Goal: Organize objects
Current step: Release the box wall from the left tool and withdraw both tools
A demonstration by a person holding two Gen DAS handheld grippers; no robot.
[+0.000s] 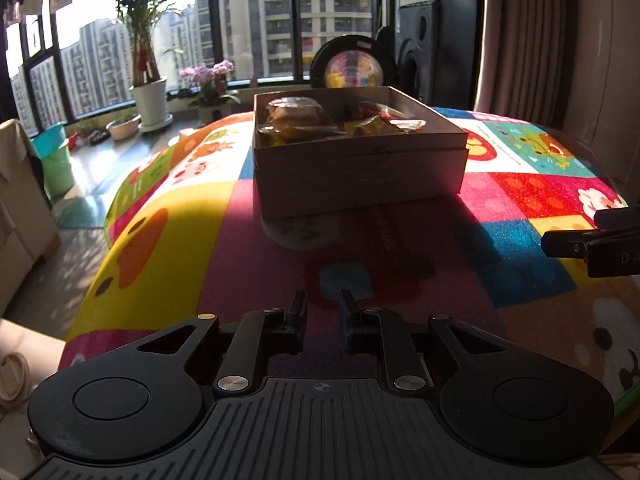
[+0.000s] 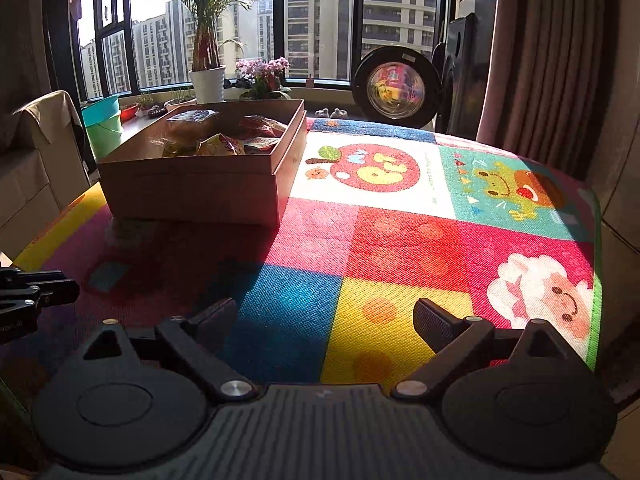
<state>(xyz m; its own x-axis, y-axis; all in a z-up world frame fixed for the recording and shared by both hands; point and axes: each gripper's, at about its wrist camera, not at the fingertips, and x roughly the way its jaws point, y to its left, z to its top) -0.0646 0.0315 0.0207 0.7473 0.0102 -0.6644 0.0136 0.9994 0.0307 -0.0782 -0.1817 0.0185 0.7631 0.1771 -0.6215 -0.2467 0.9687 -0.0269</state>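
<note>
A brown cardboard box [image 1: 360, 176] [image 2: 192, 188] sits on the colourful cartoon mat [image 1: 224, 264] [image 2: 400, 240] and holds several wrapped snack packets [image 1: 296, 120] [image 2: 220, 144]. My left gripper [image 1: 323, 308] hovers low over the mat in front of the box, its fingers drawn nearly together with only a narrow slit and nothing between them. It also shows at the left edge of the right wrist view [image 2: 36, 292]. My right gripper [image 2: 324, 316] is wide open and empty over the mat, to the right of the box. Its fingertip [image 1: 560, 244] pokes into the left wrist view.
Something pale and round [image 1: 296, 232] peeks out under the box's near edge. Behind the mat stand a round black speaker-like disc [image 2: 394, 88], potted plants [image 1: 150, 96] and large windows. A beige sofa [image 1: 20, 200] is at left and a curtain [image 2: 540, 60] at right.
</note>
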